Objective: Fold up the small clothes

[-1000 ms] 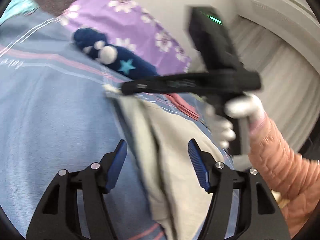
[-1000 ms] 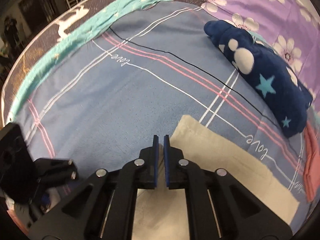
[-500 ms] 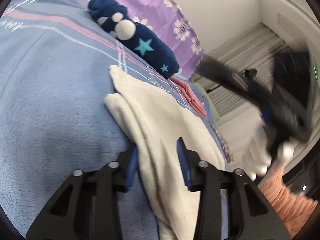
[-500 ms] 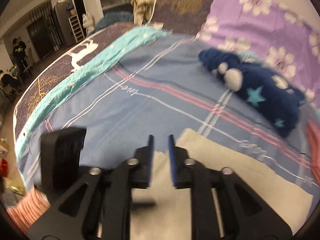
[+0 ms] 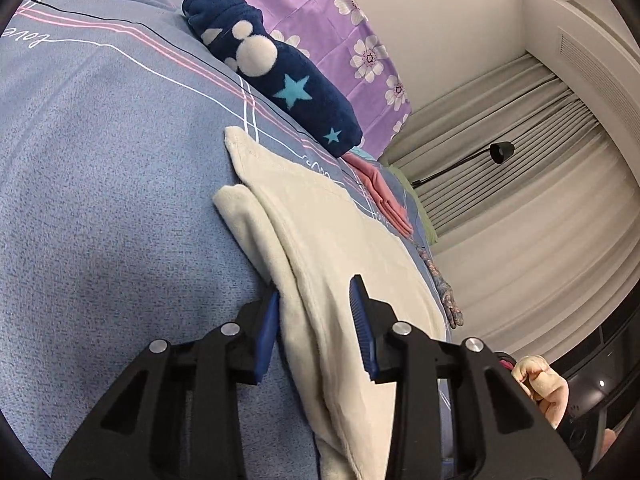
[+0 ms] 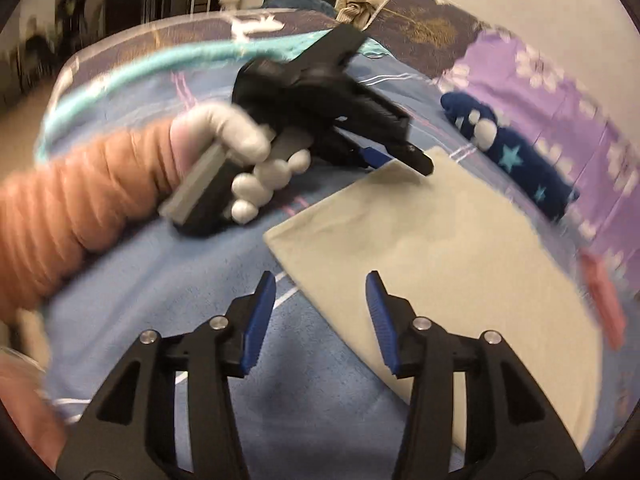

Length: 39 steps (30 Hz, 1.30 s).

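Now my right gripper (image 6: 320, 316) has released the cream garment (image 5: 340, 248) and pulled back, jaws apart; my left gripper (image 5: 314, 320) straddles its folded edge beside the navy star-print bundle (image 5: 276, 76), unclenched.

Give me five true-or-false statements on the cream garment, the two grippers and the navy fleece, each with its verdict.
1. The left gripper has its jaws astride the cream garment's folded edge. True.
2. The right gripper is clamped on the garment. False: its jaws are apart and hold nothing.
3. The navy star-print fleece lies on the cream garment. False: it lies beyond it, apart.
4. The garment rests on a blue bedspread. True.
5. A pink garment lies farther along. True.
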Tool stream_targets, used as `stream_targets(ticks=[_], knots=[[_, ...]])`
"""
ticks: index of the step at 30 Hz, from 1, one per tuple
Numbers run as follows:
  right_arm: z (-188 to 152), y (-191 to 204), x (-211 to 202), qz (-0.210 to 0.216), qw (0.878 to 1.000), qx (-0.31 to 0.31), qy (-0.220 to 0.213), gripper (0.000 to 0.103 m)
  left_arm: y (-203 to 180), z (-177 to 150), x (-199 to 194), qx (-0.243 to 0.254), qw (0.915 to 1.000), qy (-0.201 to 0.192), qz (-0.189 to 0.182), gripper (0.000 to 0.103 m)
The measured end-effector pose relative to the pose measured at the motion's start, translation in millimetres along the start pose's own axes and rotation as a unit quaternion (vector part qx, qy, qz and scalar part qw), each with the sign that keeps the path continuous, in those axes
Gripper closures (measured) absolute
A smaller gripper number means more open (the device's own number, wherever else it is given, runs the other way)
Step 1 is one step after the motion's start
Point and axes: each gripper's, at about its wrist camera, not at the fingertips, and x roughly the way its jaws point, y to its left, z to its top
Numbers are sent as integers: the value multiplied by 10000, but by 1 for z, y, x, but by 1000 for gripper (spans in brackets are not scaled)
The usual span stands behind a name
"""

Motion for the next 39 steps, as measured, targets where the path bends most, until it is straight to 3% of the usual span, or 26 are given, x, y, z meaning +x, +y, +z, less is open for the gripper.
stream_targets(ticks=[2, 5, 10, 14, 15, 17, 18, 19, 25, 30, 34, 39], knots=[[-3, 15, 22, -636, 9958, -495, 435, 50, 2, 0, -1, -55, 10000, -22, -53, 67], [-4, 23, 26, -1015, 9922, -621, 363, 49, 1, 1, -1, -69, 10000, 23, 29, 66], [0, 31, 37, -1421, 9869, -744, 183, 49, -8, 8, 12, 42, 9995, 144, 295, 56], [12, 21, 54, -1516, 9868, -557, 59, 51, -6, 21, 24, -88, 9990, 141, 408, 56], [14, 16, 58, -1480, 9878, -485, 57, 53, -6, 23, 26, -99, 9989, 128, 441, 56], [15, 12, 63, -1310, 9902, -481, 106, 81, -4, 28, 29, -145, 9978, 59, 649, 72], [15, 11, 64, -1283, 9907, -439, 135, 99, -2, 29, 31, -201, 9973, 62, 706, 86], [14, 6, 62, -1199, 9922, -333, 57, 99, 1, 29, 33, -306, 9966, 82, 763, 91], [13, -28, 27, -893, 9935, 466, -529, 100, -20, 36, 30, -185, 9946, -18, 1024, 92], [0, -56, 0, -555, 9893, 1085, -800, 100, -68, 46, 36, 408, 9886, -9, 1447, 92], [-21, -100, -20, -59, 9735, 2032, -1043, 100, -106, 51, 51, 767, 9821, 31, 1719, 92], [-49, -145, -42, 267, 9492, 2854, -1300, 100, -149, 51, 78, 1084, 9754, -4, 1922, 92]])
